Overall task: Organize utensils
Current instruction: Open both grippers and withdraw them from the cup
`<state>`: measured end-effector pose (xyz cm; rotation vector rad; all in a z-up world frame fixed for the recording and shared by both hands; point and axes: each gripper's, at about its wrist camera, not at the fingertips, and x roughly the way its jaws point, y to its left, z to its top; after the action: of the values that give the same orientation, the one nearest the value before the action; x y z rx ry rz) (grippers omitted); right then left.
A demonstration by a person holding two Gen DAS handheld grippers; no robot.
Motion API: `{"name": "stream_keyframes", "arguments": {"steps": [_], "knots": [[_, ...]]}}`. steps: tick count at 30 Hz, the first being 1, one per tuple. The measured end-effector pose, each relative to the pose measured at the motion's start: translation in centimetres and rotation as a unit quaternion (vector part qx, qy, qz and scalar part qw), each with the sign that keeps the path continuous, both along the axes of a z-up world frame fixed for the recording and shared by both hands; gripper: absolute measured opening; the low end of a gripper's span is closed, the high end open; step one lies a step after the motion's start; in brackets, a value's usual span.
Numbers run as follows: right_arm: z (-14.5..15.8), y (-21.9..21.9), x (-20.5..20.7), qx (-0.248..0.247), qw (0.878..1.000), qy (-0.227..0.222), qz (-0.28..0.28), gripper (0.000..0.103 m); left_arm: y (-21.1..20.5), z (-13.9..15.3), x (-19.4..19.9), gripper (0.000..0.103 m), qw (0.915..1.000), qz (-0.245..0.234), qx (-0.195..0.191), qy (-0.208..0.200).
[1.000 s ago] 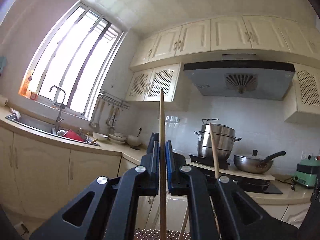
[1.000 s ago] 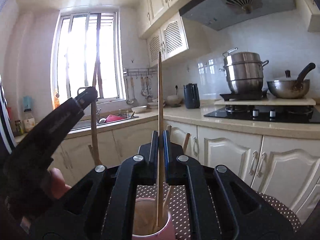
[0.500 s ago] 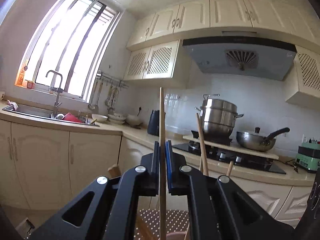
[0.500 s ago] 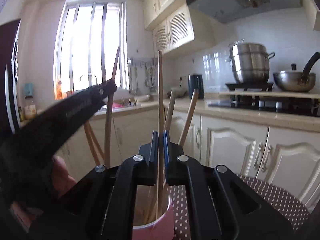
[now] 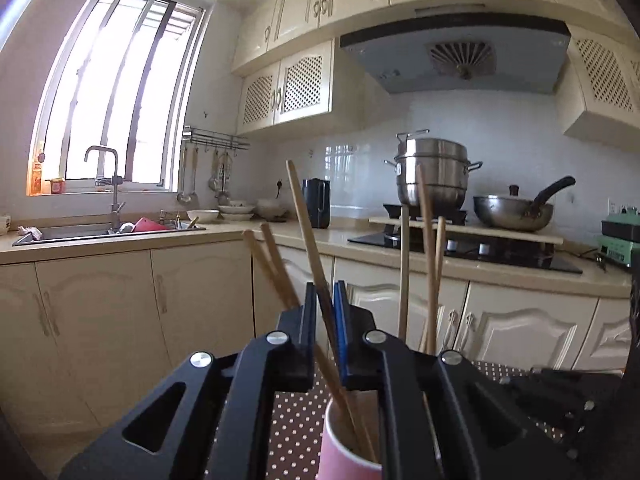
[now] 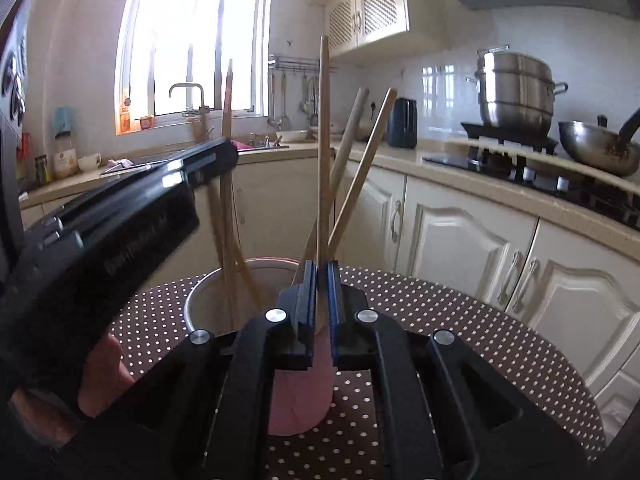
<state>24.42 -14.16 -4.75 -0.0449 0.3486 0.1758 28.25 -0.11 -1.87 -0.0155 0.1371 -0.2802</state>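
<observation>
- The left claw (image 5: 323, 312) was pinching a long wooden chopstick (image 5: 306, 240) that tilted to the left, its lower end inside the pink paper cup (image 5: 340, 452).
- The right claw (image 6: 320, 292) was pinching another upright wooden chopstick (image 6: 323, 140), directly over the same cup (image 6: 304, 392).
- The cup stood on the brown polka-dotted tabletop (image 6: 440, 320), with several more chopsticks (image 6: 360, 168) leaning inside it.

Window (image 5: 116, 92) at upper left of the left wrist view, tap (image 5: 114, 184) and sink (image 5: 80, 234) below it. Steel pot (image 5: 434, 176) and wok (image 5: 516, 210) stand right of centre on the stove (image 5: 500, 250). Black kettle (image 5: 317, 202) on the counter at mid-frame. Dotted tablecloth (image 6: 460, 320) at lower right of the right wrist view.
</observation>
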Motion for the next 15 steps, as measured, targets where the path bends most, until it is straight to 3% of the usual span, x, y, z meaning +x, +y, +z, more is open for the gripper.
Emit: {"name": "stream_keyframes", "arguments": {"steps": [3, 5, 6, 7, 8, 15], "knots": [[0.1, 0.1, -0.5, -0.018, 1.0, 0.004, -0.004, 0.008, -0.1, -0.7, -0.6, 0.013, 0.9997, 0.0, 0.022, 0.009], [0.3, -0.2, -0.9, -0.012, 1.0, 0.013, -0.011, 0.016, -0.1, -1.1, -1.3, 0.026, 0.9992, 0.006, 0.038, 0.011], [0.4, -0.5, -1.2, -0.008, 1.0, 0.014, -0.02, 0.023, 0.0, -1.1, -1.6, 0.027, 0.999, 0.011, 0.042, 0.012], [0.4, -0.9, -1.6, -0.006, 0.999, 0.012, -0.034, 0.048, 0.0, -1.1, -2.0, 0.027, 0.9986, 0.017, 0.048, 0.013], [0.4, -1.2, -1.9, -0.006, 0.999, 0.01, -0.047, 0.06, 0.0, -1.1, -2.3, 0.027, 0.9985, 0.017, 0.05, 0.015], [0.9, -2.2, -4.3, 0.003, 0.997, 0.011, -0.07, 0.064, 0.5, -1.2, -5.0, 0.032, 0.9976, 0.026, 0.055, 0.034]]}}
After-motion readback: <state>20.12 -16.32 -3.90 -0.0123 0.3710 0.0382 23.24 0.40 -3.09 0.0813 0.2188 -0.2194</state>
